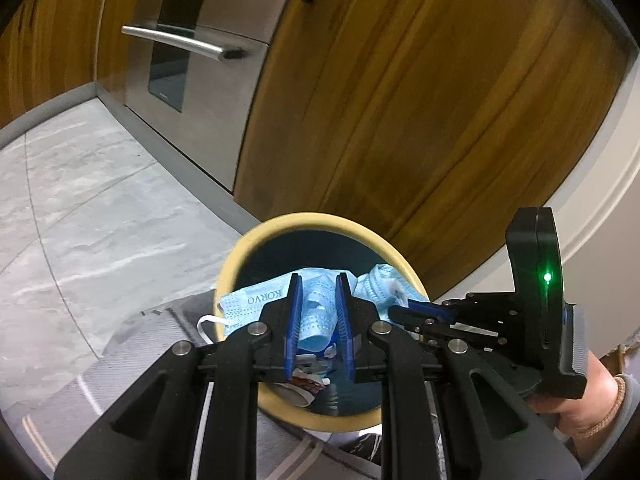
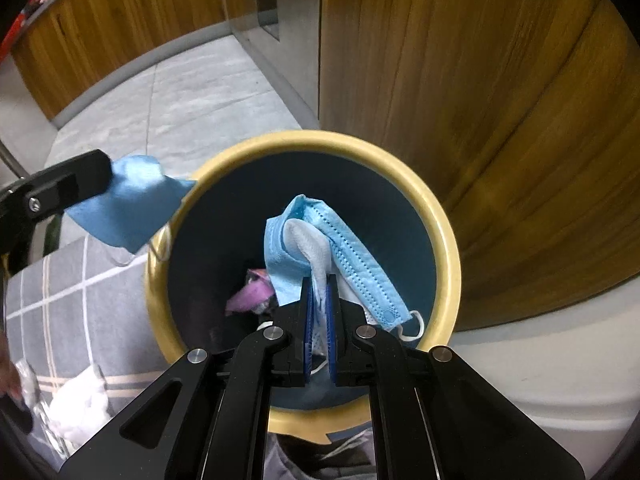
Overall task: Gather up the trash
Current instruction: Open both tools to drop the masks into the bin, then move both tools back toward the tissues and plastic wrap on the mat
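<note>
Blue mask in left tongs: a blue face mask (image 1: 316, 316) with the word KORVO on it is pinched between the blue pads of the left gripper (image 1: 318, 320). It hangs over the near left edge of the bin, partly above the hole. One white ear loop (image 1: 208, 326) dangles outside the rim.
Left tongs: the jaws are only a little apart and press on the folded mask.
Masks in right tongs: a second blue mask (image 2: 348, 248), bunched up with a white mask (image 2: 308, 240), is squeezed in the right gripper (image 2: 319, 312). The bunch hangs right above the inside of the bin. A white loop (image 2: 414, 326) droops near the right rim.
Right tongs: the jaws are almost fully closed, with the thin masks caught between the pads.
Bin: a round trash bin (image 2: 448, 240) with a yellow rim and a dark blue inside stands on the floor. It is just below both tongs.
Inside the bin: a pink scrap (image 2: 252, 292) and some other bits lie at the bottom.
Rug: a gray rug (image 2: 80, 292) with pale lines lies beside the bin. Something white and crumpled (image 2: 84, 404) sits on it.
Floor: gray stone tiles (image 1: 100, 208).
Behind: brown wooden cabinets (image 1: 400, 100) and a shiny metal oven (image 1: 192, 52) with a bar handle.
Person: a hand (image 1: 580, 396) with a woven wrist band holds the right tongs.
</note>
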`<state>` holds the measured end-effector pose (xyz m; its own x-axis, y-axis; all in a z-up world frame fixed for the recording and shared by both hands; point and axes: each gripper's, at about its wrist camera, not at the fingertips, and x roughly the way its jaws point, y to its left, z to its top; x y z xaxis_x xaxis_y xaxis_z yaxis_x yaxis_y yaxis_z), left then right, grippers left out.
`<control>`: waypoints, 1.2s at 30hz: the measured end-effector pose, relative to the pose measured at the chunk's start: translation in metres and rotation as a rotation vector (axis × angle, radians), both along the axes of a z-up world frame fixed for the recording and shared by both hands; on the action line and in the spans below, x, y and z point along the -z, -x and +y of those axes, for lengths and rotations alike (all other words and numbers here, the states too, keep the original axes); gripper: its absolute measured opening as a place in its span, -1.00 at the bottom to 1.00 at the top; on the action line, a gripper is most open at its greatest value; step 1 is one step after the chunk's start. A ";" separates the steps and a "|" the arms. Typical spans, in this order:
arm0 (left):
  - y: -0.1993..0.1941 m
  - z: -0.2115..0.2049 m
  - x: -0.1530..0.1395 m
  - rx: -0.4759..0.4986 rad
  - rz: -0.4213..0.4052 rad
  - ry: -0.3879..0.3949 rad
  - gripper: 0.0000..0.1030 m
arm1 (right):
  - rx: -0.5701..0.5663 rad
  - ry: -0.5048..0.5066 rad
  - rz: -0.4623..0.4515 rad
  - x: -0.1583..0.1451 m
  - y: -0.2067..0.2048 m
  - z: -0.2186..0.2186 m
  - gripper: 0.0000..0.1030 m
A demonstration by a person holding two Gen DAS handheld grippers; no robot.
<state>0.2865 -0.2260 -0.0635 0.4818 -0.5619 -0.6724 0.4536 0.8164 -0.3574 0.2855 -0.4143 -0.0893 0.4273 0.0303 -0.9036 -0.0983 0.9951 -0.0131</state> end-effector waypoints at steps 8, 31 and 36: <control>-0.002 -0.012 0.015 0.003 0.026 -0.010 -0.67 | -0.009 -0.003 0.015 0.004 0.000 0.001 -0.86; 0.038 0.026 -0.028 -0.049 -0.062 -0.110 -0.48 | -0.074 0.040 0.017 -0.003 0.009 0.018 -0.33; 0.075 0.050 -0.051 -0.060 -0.102 -0.161 -0.48 | -0.099 -0.031 -0.024 -0.030 0.034 0.027 -0.20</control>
<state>0.2120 -0.1758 -0.0127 0.5815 -0.4195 -0.6970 0.4293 0.8860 -0.1751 0.2512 -0.3874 -0.0590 0.4427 0.1009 -0.8910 -0.1960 0.9805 0.0137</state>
